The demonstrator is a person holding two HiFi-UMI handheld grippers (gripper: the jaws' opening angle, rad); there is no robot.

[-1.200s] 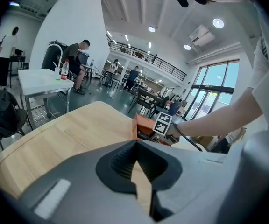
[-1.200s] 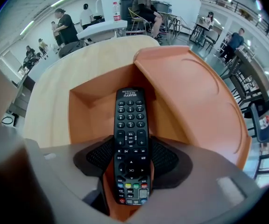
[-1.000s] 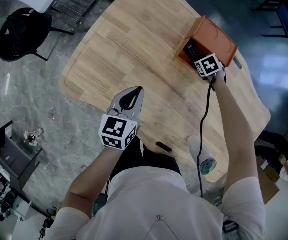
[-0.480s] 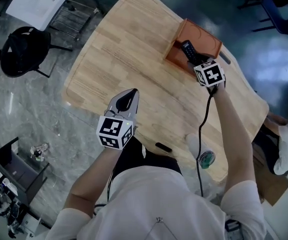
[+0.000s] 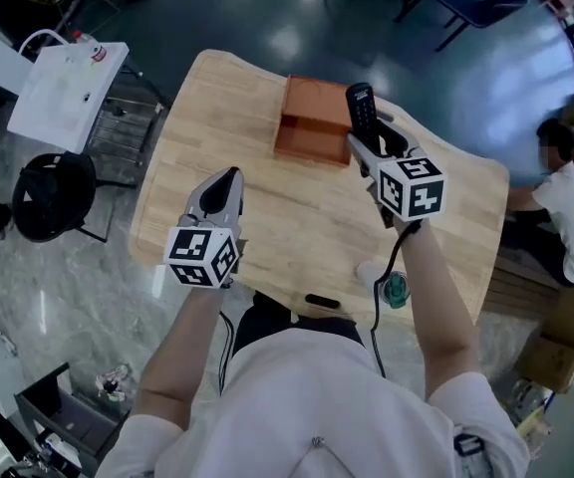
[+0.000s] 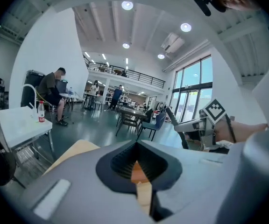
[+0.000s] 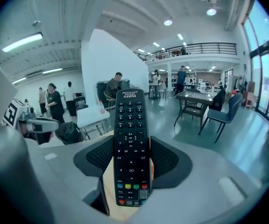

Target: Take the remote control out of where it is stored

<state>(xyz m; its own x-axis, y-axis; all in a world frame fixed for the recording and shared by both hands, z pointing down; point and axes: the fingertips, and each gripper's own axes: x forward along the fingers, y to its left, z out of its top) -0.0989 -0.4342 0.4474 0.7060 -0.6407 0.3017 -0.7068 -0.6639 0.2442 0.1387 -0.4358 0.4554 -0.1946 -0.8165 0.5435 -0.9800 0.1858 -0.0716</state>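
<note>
Both forearms reach out from the person's body at 6 o'clock in the head view, over the wooden surface. The right forearm runs toward 12 o'clock and ends in the right hand-held gripper, its marker cube facing the camera and a black cable trailing back along the arm. Its jaws are clamped on the lower half of the remote control, one pad on each long side.

The remote is out of the orange box and shows just at the box's 3 o'clock edge. Its long axis runs on from the jaws, free end toward 12 o'clock. In the right gripper view, the remote control stands upright between the jaws of the right hand-held gripper, button face to the camera, coloured keys at 6 o'clock.

The left forearm comes in from 7 o'clock. The left hand-held gripper points toward 12 o'clock, well apart from the box. In its own view, the left hand-held gripper has its jaws together with nothing between them.
</note>
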